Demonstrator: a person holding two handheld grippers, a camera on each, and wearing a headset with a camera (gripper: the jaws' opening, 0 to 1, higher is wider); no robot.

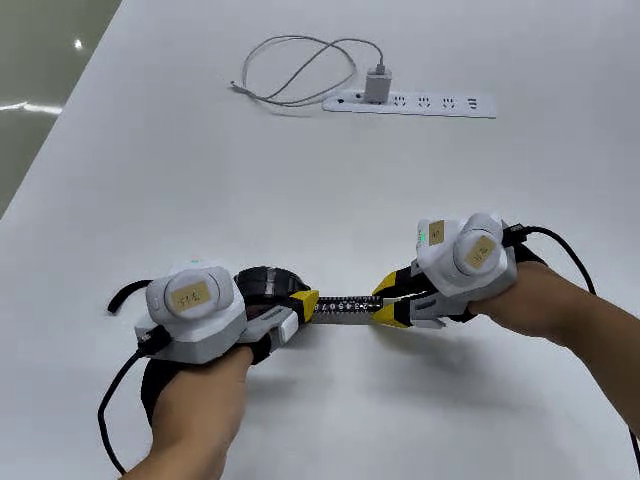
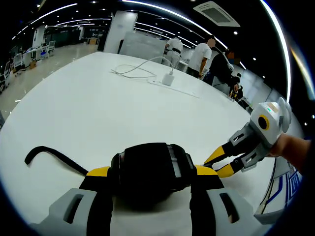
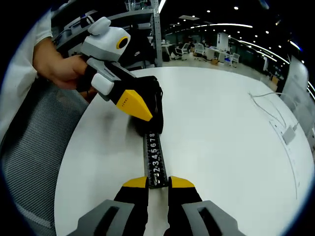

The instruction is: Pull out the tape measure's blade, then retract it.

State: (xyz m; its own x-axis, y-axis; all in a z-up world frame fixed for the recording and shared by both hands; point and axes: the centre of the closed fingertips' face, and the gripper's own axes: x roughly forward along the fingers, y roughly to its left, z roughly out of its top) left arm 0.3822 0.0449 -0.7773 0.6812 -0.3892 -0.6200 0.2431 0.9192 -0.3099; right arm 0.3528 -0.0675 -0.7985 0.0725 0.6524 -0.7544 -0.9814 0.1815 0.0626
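Note:
A black tape measure case (image 1: pixel 268 285) rests on the white table, and my left gripper (image 1: pixel 300 305) is shut on it, its yellow-tipped jaws pressed to both sides of the case (image 2: pixel 147 169). A short length of black blade (image 1: pixel 345 305) with white numbers runs from the case to my right gripper (image 1: pixel 392 300). The right gripper (image 3: pixel 158 184) is shut on the blade's end (image 3: pixel 153 160). The case (image 3: pixel 150 105) lies beyond, partly behind the left gripper (image 3: pixel 135 105). The right gripper (image 2: pixel 221 162) comes in from the right in the left gripper view.
A white power strip (image 1: pixel 412 102) with a plugged charger (image 1: pixel 377 85) and a looped white cable (image 1: pixel 295 70) lies at the far side of the table. The table's left edge (image 1: pixel 60 120) borders the floor. People stand in the background (image 2: pixel 199 54). A black strap (image 2: pixel 49 153) trails left.

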